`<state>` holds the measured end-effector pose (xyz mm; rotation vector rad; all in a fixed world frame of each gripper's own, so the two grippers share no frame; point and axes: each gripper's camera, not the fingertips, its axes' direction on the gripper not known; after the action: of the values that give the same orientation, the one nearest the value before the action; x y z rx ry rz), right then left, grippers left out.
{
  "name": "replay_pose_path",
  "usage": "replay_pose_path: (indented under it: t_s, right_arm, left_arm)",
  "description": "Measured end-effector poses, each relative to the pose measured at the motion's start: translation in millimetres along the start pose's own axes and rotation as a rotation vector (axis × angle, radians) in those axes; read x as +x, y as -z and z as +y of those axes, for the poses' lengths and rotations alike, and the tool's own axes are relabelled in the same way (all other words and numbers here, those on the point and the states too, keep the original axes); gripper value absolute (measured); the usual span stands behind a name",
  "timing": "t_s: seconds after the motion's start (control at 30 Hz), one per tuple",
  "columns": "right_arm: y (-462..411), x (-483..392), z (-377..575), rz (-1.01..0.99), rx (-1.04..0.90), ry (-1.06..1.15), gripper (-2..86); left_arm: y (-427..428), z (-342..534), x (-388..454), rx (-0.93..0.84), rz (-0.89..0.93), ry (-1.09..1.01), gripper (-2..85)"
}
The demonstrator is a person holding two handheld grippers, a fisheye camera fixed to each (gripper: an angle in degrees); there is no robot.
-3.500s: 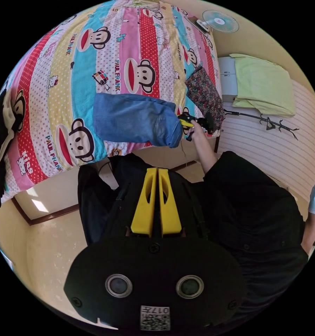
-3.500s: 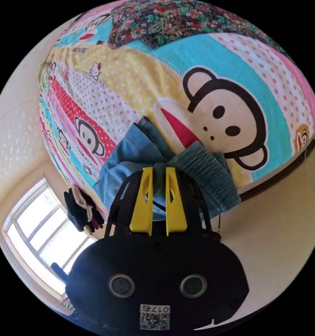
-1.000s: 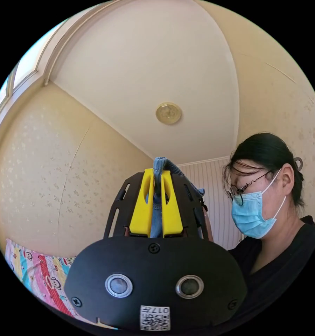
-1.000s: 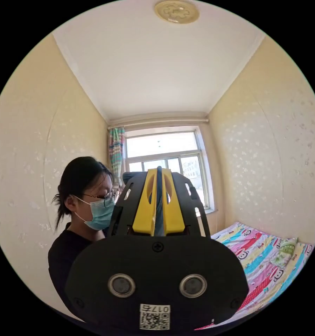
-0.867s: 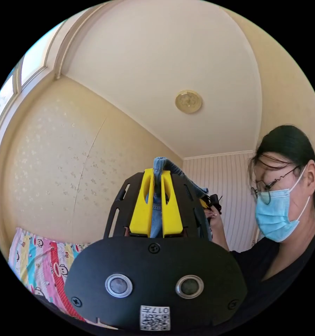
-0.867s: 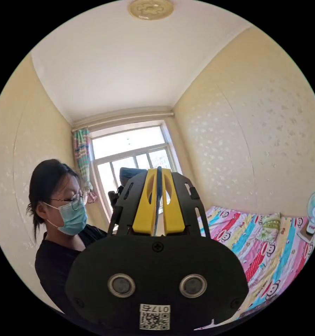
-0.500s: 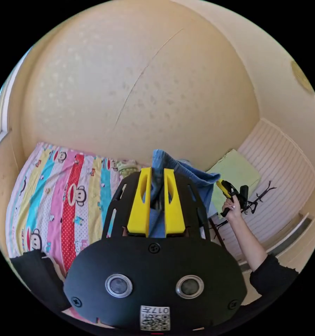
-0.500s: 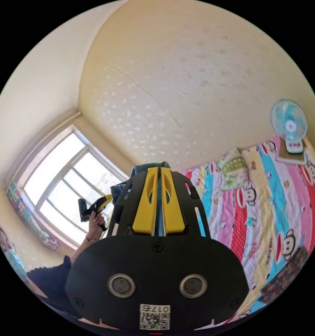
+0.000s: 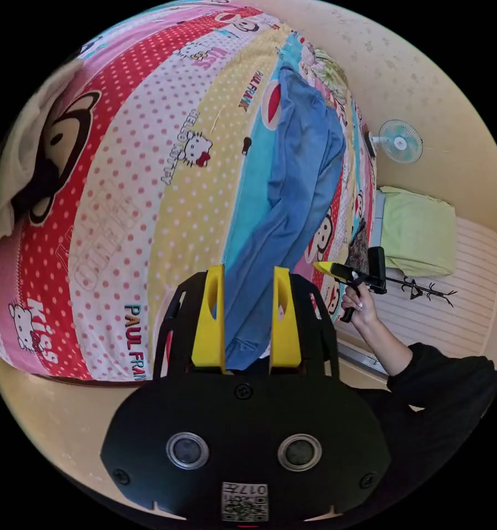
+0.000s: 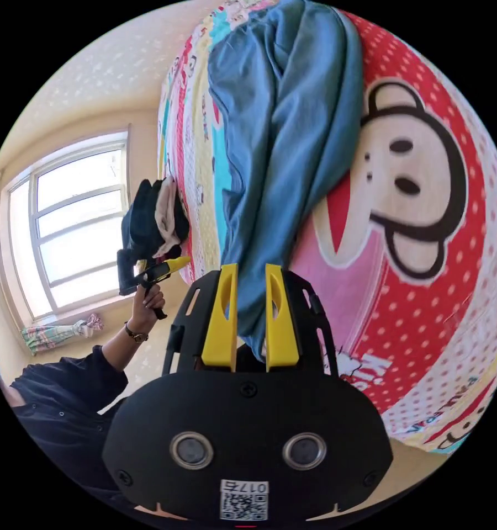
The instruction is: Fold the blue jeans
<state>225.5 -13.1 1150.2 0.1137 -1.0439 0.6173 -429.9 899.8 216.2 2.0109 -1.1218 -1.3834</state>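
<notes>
My left tool has its two yellow jaws spread apart, and the near end of the blue jeans lies between them without either jaw pressing on it. My right tool is spread the same way, with jeans fabric running up from the gap. In the left gripper view that right tool sits in my right hand, off the bed's edge; in the right gripper view the left tool is in my left hand.

There is one pair of jeans, stretched lengthwise along the bed, creased and partly doubled over itself. I cannot tell from the bunching where one leg ends and the other begins.

The bed carries a striped cartoon sheet with monkey faces and dots. One dark and cream bundle of clothes rests at its edge, cut off by the rim in the left gripper view. One dark floral cloth lies near the far side, mostly hidden. One small fan stands by the cream wall, one pale green cloth covers a cabinet, and one window lights the room.
</notes>
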Motion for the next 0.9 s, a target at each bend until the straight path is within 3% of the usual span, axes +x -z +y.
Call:
replay_pose_path:
  t_s: [0.17,0.27,0.37,0.43,0.53,0.63,0.8,0.9]
  right_arm:
    - [-53.8,36.9,59.2,-0.143,-0.104,-0.099,7.3]
    - [-38.2,44.9,69.4,-0.227,-0.084,-0.041,3.1]
    - [-6.4,47.9,76.6,-0.167,-0.117,0.023,2.0]
    - [14.9,55.5,90.9,-0.112,-0.143,0.054,1.6]
    - [36.2,75.7,116.4,0.015,-0.131,-0.050,2.3]
    - [51.9,67.4,136.6,-0.018,-0.039,-0.012,5.3]
    - [21.1,15.0,133.5,0.088,-0.022,0.093,10.6]
    - [-29.2,16.3,123.3,0.271,-0.190,0.080,8.4]
  left_arm:
    - [-22.0,45.8,-33.3,-0.261,-0.014,-0.068,14.0]
    - [9.1,63.6,-43.5,-0.354,-0.099,-0.147,3.4]
    - [68.2,88.4,-73.0,-0.314,0.091,-0.154,0.5]
    - [116.7,118.3,-118.9,-0.190,0.244,-0.021,0.5]
    - [162.6,172.6,-181.2,-0.007,0.303,0.234,2.1]
    - [184.6,228.9,-212.9,0.015,0.337,0.369,5.3]
    - [228.1,306.5,-218.5,0.037,0.261,0.381,5.1]
    - [257.8,352.4,-222.9,0.063,0.294,0.406,5.2]
